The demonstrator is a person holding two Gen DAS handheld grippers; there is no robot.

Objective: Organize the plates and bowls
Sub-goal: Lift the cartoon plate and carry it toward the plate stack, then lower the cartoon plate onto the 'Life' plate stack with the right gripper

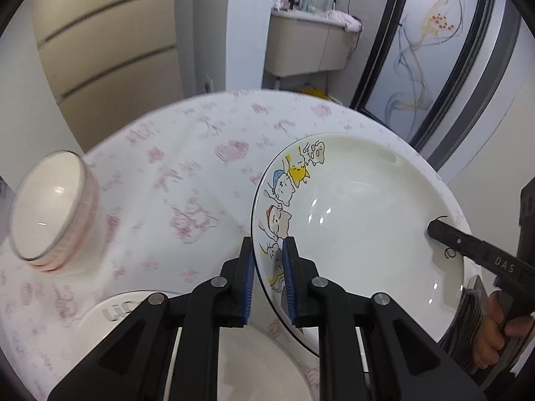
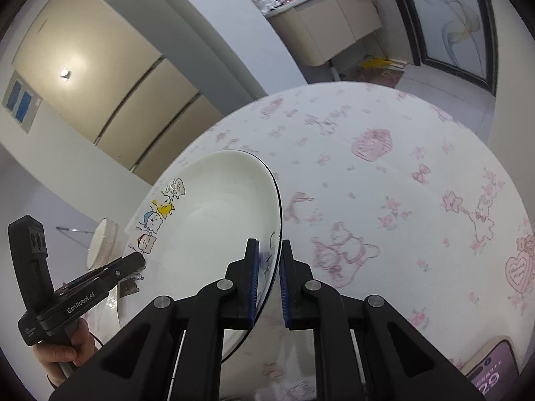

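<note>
Bench (image 2: 384, 173): round, under a white cloth printed with pink figures.
Cartoon-cat plate (image 1: 361, 207): tilted above the bench, held at two opposite rim edges.
Left gripper (image 1: 267, 267): jaws clamped on the plate's cat-printed rim.
Right gripper (image 2: 269, 267): jaws closed on the plate's opposite rim.
Small bowl (image 1: 50, 207): left of the plate, pink-banded.
Phone (image 2: 495, 367): right of the plate, at the bench edge.

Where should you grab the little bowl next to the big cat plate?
Probably by its rim. The bowl stands apart from the plate on the table, with its round side wall likely too wide for jaws. Come from above at the nearer edge, one finger inside, one outside, and pinch the thin wall. Both grippers, left and right, are shut on the plate's rim.
</note>
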